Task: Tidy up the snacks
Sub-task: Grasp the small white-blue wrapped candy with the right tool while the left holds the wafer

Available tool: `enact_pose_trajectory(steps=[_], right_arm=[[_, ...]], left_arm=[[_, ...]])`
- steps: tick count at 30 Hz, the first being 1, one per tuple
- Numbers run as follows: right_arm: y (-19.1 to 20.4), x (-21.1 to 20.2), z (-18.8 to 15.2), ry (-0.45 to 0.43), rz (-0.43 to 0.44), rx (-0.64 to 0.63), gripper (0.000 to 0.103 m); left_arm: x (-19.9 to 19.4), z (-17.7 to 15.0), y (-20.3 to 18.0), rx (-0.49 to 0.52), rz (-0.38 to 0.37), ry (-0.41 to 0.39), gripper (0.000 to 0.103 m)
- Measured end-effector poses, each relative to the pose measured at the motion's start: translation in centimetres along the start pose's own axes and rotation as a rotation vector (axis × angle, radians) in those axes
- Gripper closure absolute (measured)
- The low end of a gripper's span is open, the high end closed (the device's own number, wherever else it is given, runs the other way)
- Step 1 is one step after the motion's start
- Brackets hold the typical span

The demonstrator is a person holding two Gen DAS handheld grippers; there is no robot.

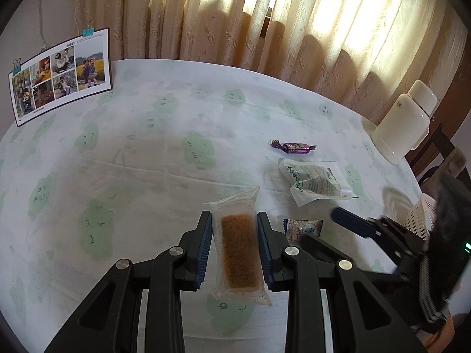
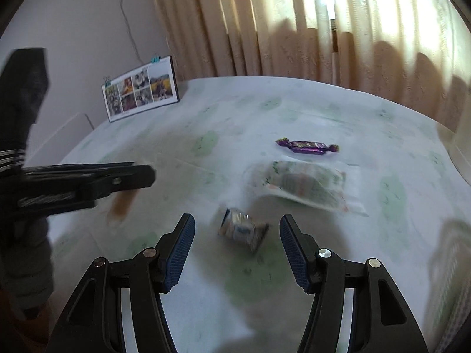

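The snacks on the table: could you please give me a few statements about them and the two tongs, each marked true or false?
1. The left tongs grip a clear packet holding a brown bar. True.
2. The right tongs are clamped on the purple candy. False: they are open, and the candy lies farther off on the table.
3. A small crumpled packet lies just ahead of the right tongs. True.
4. The purple candy sits on top of the green-and-white packet. False: it lies apart, beyond it.
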State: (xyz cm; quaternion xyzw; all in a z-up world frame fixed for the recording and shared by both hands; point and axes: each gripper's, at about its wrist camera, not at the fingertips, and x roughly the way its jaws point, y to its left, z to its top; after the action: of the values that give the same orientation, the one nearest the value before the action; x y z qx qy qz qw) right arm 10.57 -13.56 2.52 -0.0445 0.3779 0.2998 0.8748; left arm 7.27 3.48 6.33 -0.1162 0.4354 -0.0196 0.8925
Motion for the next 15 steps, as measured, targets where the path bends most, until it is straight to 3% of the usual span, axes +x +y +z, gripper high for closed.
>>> enact_pose_trajectory(steps=[10,15], right_arm=[[0.0,3.6,0.2,0.106,-0.004,-0.036,0.044],[0.7,3.5,-0.2,0.107,-0.067,-0.074,0.071]], left_arm=[[-0.1,-0.1,0.1,-0.002,-0.001,0.006,0.076],[0.1,-0.2,-0.1,0.002,0.0,0.01,0.076]])
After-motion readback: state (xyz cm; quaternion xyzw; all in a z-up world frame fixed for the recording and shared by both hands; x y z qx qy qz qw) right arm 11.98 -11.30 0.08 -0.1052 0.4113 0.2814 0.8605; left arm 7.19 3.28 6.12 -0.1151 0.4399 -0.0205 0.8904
